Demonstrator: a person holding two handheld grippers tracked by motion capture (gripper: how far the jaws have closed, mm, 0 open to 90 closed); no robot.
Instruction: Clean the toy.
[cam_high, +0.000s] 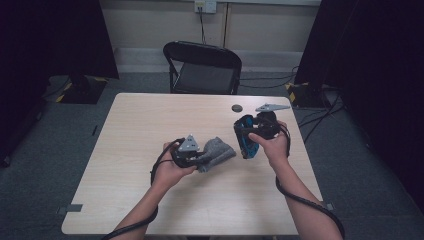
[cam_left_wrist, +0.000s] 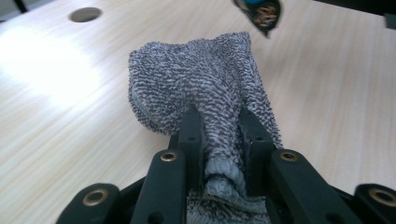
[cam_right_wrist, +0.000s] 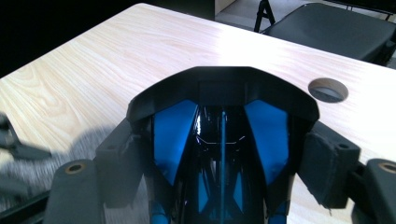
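Left gripper (cam_left_wrist: 219, 140): jaws pinched nearly closed on one end of the grey-and-white looped terry sock (cam_left_wrist: 205, 88). In the high view it sits left of table centre (cam_high: 192, 156), with the sock (cam_high: 216, 151) bunched beyond it and sagging onto the tabletop.

Right gripper (cam_right_wrist: 224, 158): jaws spread wide, clamped on the flanks of the black hard-shell shoe-like piece with blue inner panels (cam_right_wrist: 223, 135). We hold it right of centre, tilted up off the table (cam_high: 248, 137).

Risks as we see them:
- The sock is soft and stretchy, and the grip is on one narrow fold. A pull could slide it out or just stretch the knit.
- The shell looks glossy, rigid and curved. The pads bear on sloped sides, so it may rotate or squirt out if we twist.
- Limp fabric could snag on the shell rim.

The pale wood-grain laminate table (cam_high: 150, 115) has a round cable hole (cam_high: 237, 107) at the far right. A black folding chair (cam_high: 202, 67) stands beyond the far edge.
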